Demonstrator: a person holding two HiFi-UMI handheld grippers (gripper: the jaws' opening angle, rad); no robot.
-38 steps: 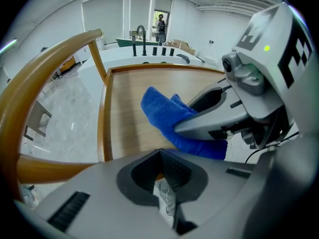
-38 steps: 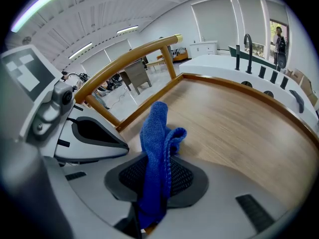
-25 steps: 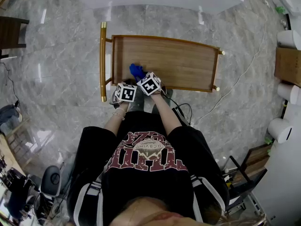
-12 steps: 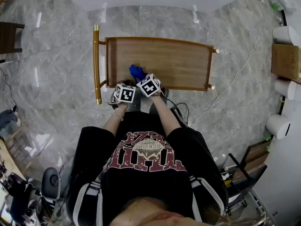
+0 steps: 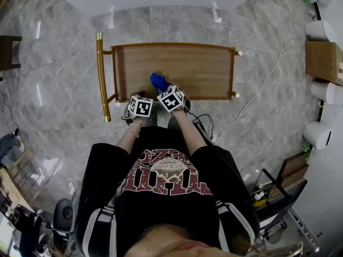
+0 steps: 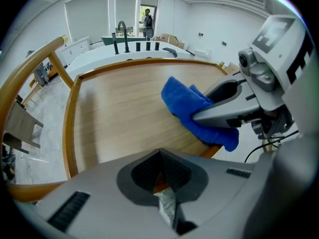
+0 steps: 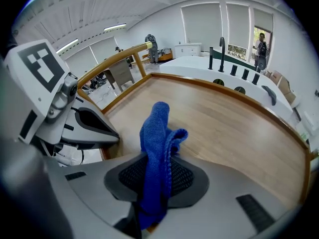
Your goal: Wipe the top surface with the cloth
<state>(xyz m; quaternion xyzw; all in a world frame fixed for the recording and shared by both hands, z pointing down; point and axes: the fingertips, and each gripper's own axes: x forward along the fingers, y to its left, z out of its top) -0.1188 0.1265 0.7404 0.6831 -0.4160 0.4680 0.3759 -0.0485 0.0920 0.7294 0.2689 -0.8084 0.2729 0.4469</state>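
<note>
Shift noted against the head view of a second before: the wooden worktop (image 5: 182,68) sat further left in that view, while both tools were at its near edge as before. That put the blue cloth (image 5: 157,81) further from the left end of the wood than it had been.

Right hand-held gripper (image 7: 158,171): I read its jaws clamped on the cloth, with the folds bunched between the pads and the loose end standing out ahead of the tips. From the left gripper view, the cloth lay over the wood just inside the near rim, left of the middle, and appeared to rest on it.

Left hand-held gripper (image 6: 160,166): jaws drawn together, with only a sliver between the pads and nothing held. It sat just left of the right one, at the near rim.

Count logged:
- cloths: one
- hand-held grippers: two
- marker cubes: two, one (image 5: 140,106) on the left and one (image 5: 171,98) on the right
- worktops: one
- gold rails (image 5: 100,76): one, along the left end of the worktop
</note>
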